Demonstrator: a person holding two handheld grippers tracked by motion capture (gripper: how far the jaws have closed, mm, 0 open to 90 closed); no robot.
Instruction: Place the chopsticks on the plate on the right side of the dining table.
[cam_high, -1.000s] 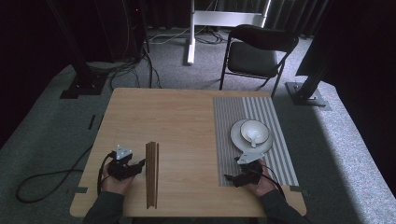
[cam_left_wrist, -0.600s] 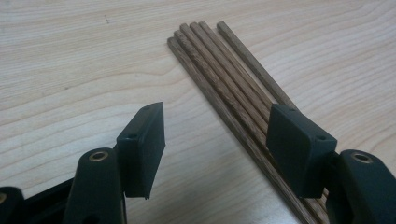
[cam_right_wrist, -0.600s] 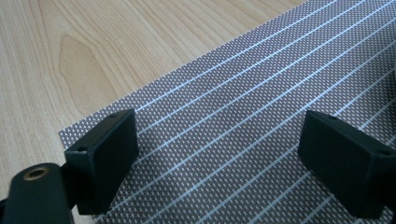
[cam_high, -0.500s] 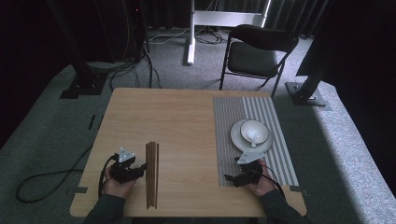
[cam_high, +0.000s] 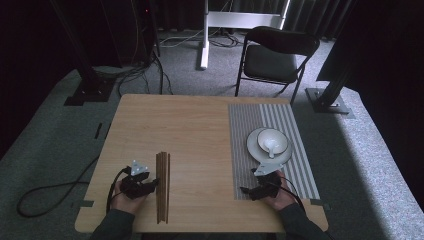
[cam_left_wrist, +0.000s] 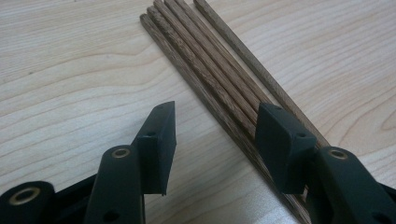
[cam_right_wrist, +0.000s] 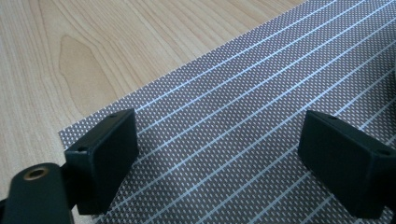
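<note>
Two grippers are sitting low at the near edge of the wooden table (cam_high: 190, 130), one at each side. Farthest left, the left gripper (cam_high: 150, 186) is lying in the person's left hand (cam_high: 126, 199) with its jaws spread wide and pointing toward the bundle of chopsticks (cam_high: 162, 186). Those chopsticks are lying flat on the bare wood, side by side, running away from the near edge. In the left gripper view the left gripper (cam_left_wrist: 212, 140) is straddling the bundle's near part: one jaw is hanging over bare wood beside the chopsticks (cam_left_wrist: 219, 79), the other is standing over their far side, and nothing is being squeezed.

Moving right, the striped placemat (cam_high: 250, 150) is covering the right portion of the table, carrying a white plate (cam_high: 252, 145) with a white bowl (cam_high: 277, 140) and a spoon (cam_high: 270, 147) resting in it. Nearest the person on that mat, the right gripper (cam_high: 246, 191) is waiting with its jaws wide apart, and the right gripper view shows the right gripper (cam_right_wrist: 219, 154) hovering over the placemat (cam_right_wrist: 243, 121) near its corner, holding nothing.

Judging from this, the step in hand looks like the approach for picking up chopsticks. The next move is calling for the left jaws to settle lower, line up squarely across the sticks, then narrow on them without scattering the loose outer one.
</note>
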